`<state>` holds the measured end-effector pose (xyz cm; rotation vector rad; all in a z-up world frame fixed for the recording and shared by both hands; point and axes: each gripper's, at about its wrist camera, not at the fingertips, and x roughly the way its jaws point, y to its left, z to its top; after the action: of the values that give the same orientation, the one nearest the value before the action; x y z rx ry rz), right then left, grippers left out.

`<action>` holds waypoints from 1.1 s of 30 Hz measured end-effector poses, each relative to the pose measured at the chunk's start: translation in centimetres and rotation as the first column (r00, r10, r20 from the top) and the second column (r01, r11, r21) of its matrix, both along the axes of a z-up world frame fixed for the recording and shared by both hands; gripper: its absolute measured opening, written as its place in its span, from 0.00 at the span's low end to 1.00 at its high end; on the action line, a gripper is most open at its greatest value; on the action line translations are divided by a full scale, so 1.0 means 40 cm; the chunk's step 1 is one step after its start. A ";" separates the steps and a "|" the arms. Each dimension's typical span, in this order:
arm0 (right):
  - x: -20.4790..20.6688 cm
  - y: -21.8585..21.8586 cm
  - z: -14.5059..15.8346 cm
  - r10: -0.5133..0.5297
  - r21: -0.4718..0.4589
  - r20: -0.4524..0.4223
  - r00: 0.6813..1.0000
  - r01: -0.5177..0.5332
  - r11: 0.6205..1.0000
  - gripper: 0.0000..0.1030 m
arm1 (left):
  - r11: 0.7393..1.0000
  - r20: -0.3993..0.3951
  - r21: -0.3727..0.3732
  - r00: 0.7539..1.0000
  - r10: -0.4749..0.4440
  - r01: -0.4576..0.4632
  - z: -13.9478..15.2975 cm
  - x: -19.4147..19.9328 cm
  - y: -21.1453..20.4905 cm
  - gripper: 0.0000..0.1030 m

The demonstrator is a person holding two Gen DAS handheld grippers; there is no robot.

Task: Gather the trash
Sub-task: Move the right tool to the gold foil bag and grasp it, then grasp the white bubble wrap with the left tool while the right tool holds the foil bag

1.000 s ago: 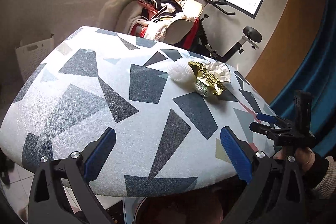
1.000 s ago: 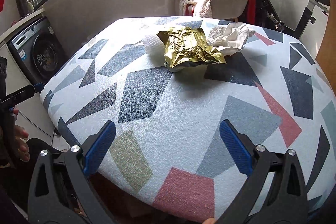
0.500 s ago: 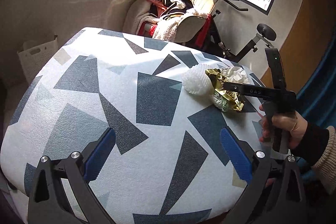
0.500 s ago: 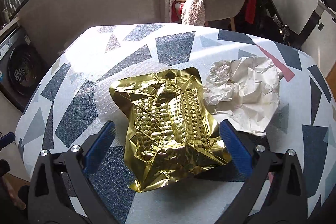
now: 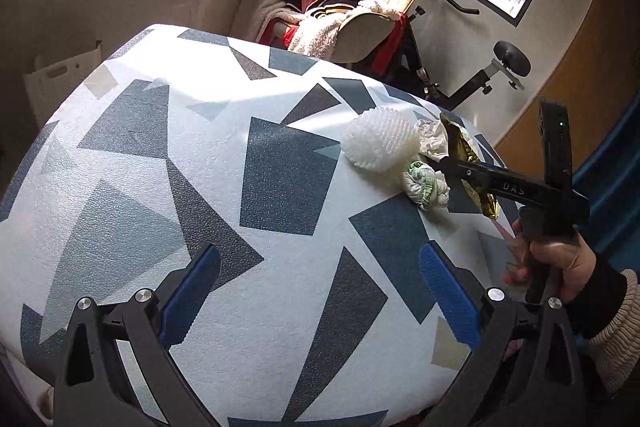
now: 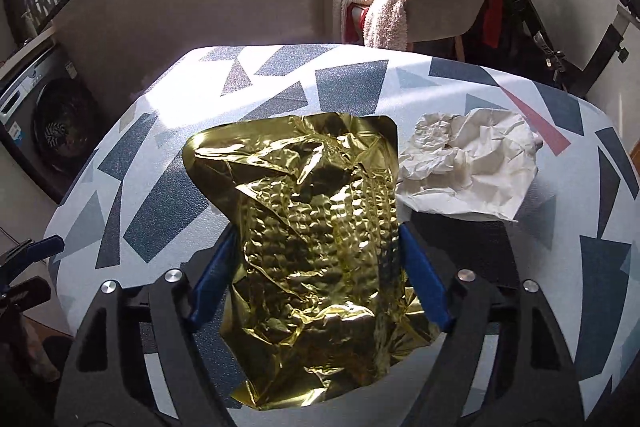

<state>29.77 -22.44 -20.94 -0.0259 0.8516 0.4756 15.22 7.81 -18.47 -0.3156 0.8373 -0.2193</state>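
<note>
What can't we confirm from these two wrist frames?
- Right wrist view: the gold foil bag fills the gap between the right gripper pads and hides the white foam net and the green-printed wad.
- Left wrist view: the right gripper covers most of the foil bag and crumpled paper, so pad contact is unclear.
- Either view: no trash bin visible.
- Left wrist view: print on the wad is too small to read.

left wide, right close, shared table (image 5: 280,307)

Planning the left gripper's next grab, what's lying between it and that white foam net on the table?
Only bare patterned tablecloth separates the open left gripper from the white foam net, seen in the left wrist view.
</note>
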 end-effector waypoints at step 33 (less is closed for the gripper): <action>-0.222 -0.249 -0.032 -0.190 0.073 0.038 0.981 0.186 0.980 0.77 | 0.962 -0.241 -0.271 0.970 -0.031 -0.036 -0.133 0.421 -0.167 0.15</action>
<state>20.89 -32.41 -22.21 0.1064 0.7843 0.3251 32.06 1.13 -23.80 -0.6129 1.0509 -0.2995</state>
